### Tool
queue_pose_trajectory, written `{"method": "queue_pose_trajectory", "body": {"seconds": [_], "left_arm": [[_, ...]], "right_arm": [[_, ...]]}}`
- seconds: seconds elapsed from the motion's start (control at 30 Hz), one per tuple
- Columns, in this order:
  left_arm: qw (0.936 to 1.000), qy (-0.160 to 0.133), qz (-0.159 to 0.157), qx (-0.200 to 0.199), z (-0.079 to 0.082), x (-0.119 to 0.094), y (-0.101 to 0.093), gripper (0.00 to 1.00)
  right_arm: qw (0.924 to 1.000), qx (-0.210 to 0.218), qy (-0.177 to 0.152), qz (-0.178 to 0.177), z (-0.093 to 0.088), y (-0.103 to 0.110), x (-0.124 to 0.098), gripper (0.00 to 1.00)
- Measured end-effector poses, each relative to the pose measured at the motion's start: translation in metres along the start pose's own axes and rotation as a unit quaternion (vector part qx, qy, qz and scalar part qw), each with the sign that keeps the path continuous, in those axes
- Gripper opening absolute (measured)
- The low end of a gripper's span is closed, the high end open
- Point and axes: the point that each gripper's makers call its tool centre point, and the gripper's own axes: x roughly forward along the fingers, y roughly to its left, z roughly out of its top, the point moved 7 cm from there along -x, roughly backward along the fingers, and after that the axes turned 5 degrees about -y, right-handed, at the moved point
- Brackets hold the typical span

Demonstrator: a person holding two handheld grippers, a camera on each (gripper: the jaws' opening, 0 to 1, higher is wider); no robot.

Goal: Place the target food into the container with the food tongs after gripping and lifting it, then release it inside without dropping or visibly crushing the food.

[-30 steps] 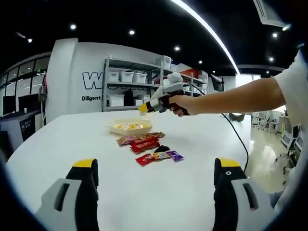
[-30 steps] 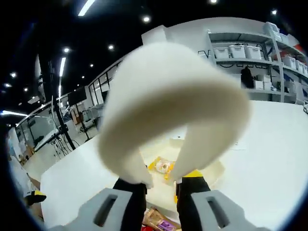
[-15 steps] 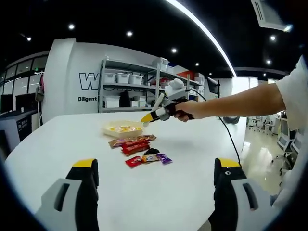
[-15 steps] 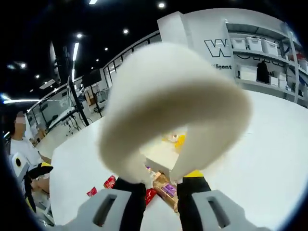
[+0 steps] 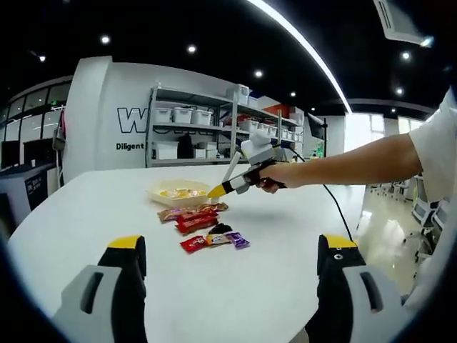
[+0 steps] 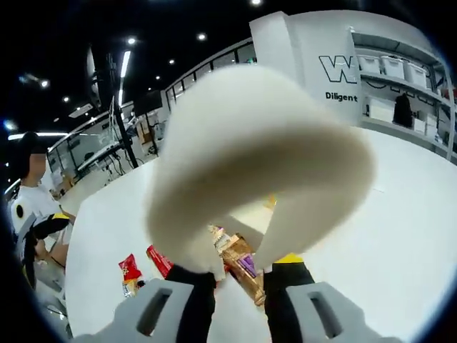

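- While parked low over the near edge of the white table [image 5: 235, 300], left gripper [image 5: 232, 261] sat idle, jaws spread wide, nothing between them.
- Seen from the left gripper view: right gripper [image 5: 218, 190] held in a person's hand [image 5: 275, 175], yellow tips angled down just past the container's rim, above the far end of the wrapper row.
- Clamped the cream food tongs [image 6: 260, 164] by their arms, jaws closed on them at the base, per the right gripper view.
- Couldn't tell tong state: working tips hidden in both views, only the looped spring end visible, so wide, narrow or loaded unknown.
- Located the shallow cream container [image 5: 180, 191] at the far side of the table, with yellow-orange food already inside.
- Located loose snack packets on the table: red wrappers [image 5: 194, 221] nearest the container, a small red packet [image 5: 193, 243] and a purple one [image 5: 238, 241] closer in; a red packet [image 6: 130, 268] and a brown wrapper [image 6: 243, 266] below the tongs in the right gripper view.
- Judged progress: at least some food in, several packets left outside; which one is the target can't be told.
- Judged remaining: grip, lift, carry over the rim, release gently inside.
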Motion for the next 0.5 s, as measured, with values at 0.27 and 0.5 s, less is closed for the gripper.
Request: {"method": "queue_pose_trajectory", "body": {"seconds": [0.27,0.5], "left_arm": [[0.9999,0.005,-0.004,0.014,0.005,0.0,-0.01,0.98],[0.9996,0.005,-0.016,0.021,0.008,-0.001,-0.022,0.97]], "right_arm": [[0.999,0.04,0.013,0.011,-0.006,0.002,-0.011,0.18],[0.9988,0.046,0.017,-0.005,-0.009,0.005,-0.033,0.2]]}}
